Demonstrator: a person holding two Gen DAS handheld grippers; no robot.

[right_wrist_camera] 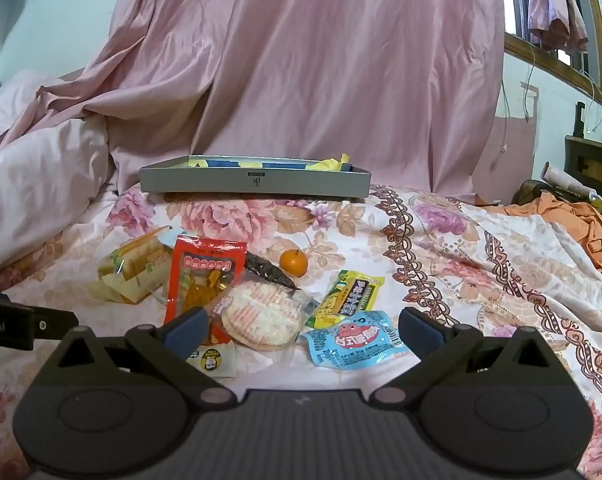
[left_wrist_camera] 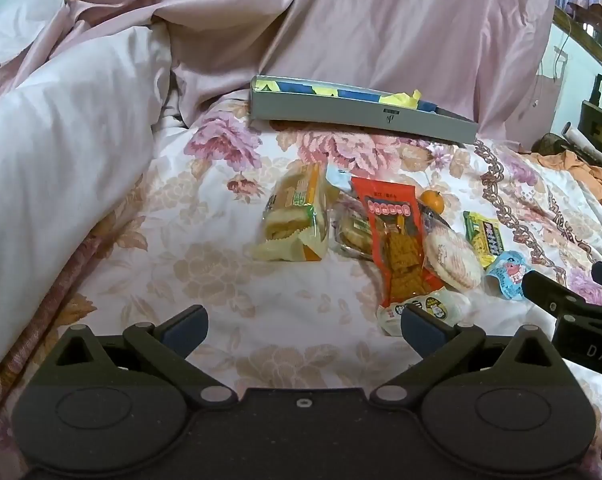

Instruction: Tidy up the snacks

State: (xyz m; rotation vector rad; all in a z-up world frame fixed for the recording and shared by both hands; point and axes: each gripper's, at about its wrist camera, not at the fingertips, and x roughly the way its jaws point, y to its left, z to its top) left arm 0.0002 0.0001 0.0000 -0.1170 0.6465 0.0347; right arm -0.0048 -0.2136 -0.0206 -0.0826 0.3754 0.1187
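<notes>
Snacks lie in a loose heap on a floral bedspread (right_wrist_camera: pixel 441 248). There is a yellow bread pack (left_wrist_camera: pixel 297 216) (right_wrist_camera: pixel 135 266), a red snack bag (left_wrist_camera: pixel 397 240) (right_wrist_camera: pixel 205 276), a round rice cracker pack (left_wrist_camera: pixel 451 260) (right_wrist_camera: pixel 263 314), a yellow-green bar (left_wrist_camera: pixel 483 236) (right_wrist_camera: pixel 347 292), a blue jelly pack (left_wrist_camera: pixel 507 274) (right_wrist_camera: pixel 351 340), a small white pack (left_wrist_camera: pixel 425 308) (right_wrist_camera: pixel 213 356) and a small orange (left_wrist_camera: pixel 433 200) (right_wrist_camera: pixel 293 263). A grey shallow box (left_wrist_camera: pixel 361 114) (right_wrist_camera: pixel 255 180) lies behind them. My left gripper (left_wrist_camera: pixel 304 326) is open and empty, in front of the heap. My right gripper (right_wrist_camera: pixel 303 330) is open and empty, just before the cracker and jelly packs.
A bunched white duvet (left_wrist_camera: pixel 61 152) rises on the left. A pink sheet (right_wrist_camera: pixel 321 72) hangs behind the box. Orange cloth (right_wrist_camera: pixel 581 224) and dark furniture (right_wrist_camera: pixel 593 160) sit at the right edge. The right gripper's body shows at the right of the left wrist view (left_wrist_camera: pixel 573 312).
</notes>
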